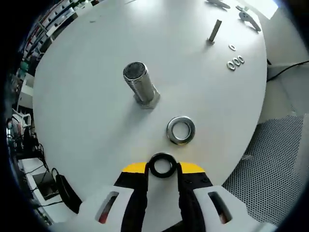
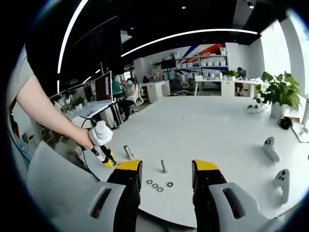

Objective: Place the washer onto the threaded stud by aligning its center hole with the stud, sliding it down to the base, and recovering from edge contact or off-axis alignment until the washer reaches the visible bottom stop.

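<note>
- Between the yellow-tipped jaws of the left gripper, in the left gripper view: one dark washer, clenched at its two sides and held flat above the white table, close to the table's near edge.
- Just beyond the held washer: a bright silver washer, lying flat on the table, apart from the dark one.
- Further toward the table's middle: the threaded stud, a thick silver post standing upright on a hex base, bare of washers; it stands well apart from both washers.
- Toward the far edge of the table: a slimmer bolt, standing upright.
- Near that bolt, on the side toward the table's edge: three small washers in a short row, and one more small washer just beside them.
- At the far edge: two grey handheld controllers, partly cut off.
- Right gripper, in the right gripper view: jaws released, spread wide, nothing between them; it hovers off the table's near edge.
- Same view, beyond the jaws: the slim bolt and small washers near the edge, the threaded stud behind them.
- At the stud's side: the left gripper, held by a person's hand on a bare arm.
- Right side of the table: two grey controllers.
- Far corner: a potted plant.
</note>
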### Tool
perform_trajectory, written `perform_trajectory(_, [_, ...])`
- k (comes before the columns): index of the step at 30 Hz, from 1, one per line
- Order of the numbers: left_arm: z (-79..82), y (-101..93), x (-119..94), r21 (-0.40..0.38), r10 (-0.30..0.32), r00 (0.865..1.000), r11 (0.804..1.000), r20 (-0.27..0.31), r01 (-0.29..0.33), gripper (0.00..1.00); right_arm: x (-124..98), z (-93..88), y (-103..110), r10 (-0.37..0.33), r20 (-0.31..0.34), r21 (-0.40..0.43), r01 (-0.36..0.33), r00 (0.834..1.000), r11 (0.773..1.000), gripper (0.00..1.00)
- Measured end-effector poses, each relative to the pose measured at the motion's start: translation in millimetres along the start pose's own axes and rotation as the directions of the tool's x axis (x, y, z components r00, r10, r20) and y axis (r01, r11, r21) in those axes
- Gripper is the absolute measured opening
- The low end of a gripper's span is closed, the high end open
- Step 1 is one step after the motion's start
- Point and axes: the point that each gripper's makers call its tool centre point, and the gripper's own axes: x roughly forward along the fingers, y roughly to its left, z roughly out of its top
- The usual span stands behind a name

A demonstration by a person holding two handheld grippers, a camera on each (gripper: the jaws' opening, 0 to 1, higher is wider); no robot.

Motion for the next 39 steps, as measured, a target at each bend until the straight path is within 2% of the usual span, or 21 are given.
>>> perform_trajectory(2, [1.4, -3.3, -3, 0.012, 0.004, 0.999, 1.000, -0.035, -0.004, 0.21, 0, 0.6, 0, -0.001, 0.002, 0.001, 0.001, 1.000, 1.000, 0.43])
perform_trajectory(6, [-0.4, -5.3, -6, 0.011, 0.004, 0.999, 1.000, -0.050, -0.004, 0.20, 0, -0.2, 1, 0.002, -0.003, -0.004, -0.002, 1.000, 1.000, 0.43])
perform_trajectory(11, [-0.8, -8.7, -9, 0.034, -0.004, 1.000, 0.999, 0.000, 0.004, 0.20, 0, 0.2, 0, 0.001, 0.000, 0.000, -0.001, 1.000, 1.000, 0.43])
perform_trajectory(23, [1.9, -5.2, -10, 0.003, -0.001, 1.000, 1.000, 0.030, 0.001, 0.19, 1, -0.1, 2, 0.007, -0.003, -0.004, -0.007, 1.000, 1.000, 0.43])
perform_trajectory(26, [2.1, -2.8, -10, -0.034, -0.014, 0.999, 0.999, 0.047, 0.015, 0.19, 1, 0.1, 2, 0.008, -0.002, -0.002, -0.008, 1.000, 1.000, 0.43])
perform_trajectory(30, [1.5, -3.4, -10, -0.046, -0.018, 0.999, 0.999, 0.045, 0.020, 0.19, 1, -1.3, 2, 0.011, -0.008, -0.003, -0.011, 1.000, 1.000, 0.43])
perform_trajectory(39, [3.8, -7.8, -15, -0.025, -0.021, 0.998, 0.999, 0.053, 0.022, 0.19, 2, -2.2, 3, 0.016, -0.013, -0.003, -0.016, 1.000, 1.000, 0.43])
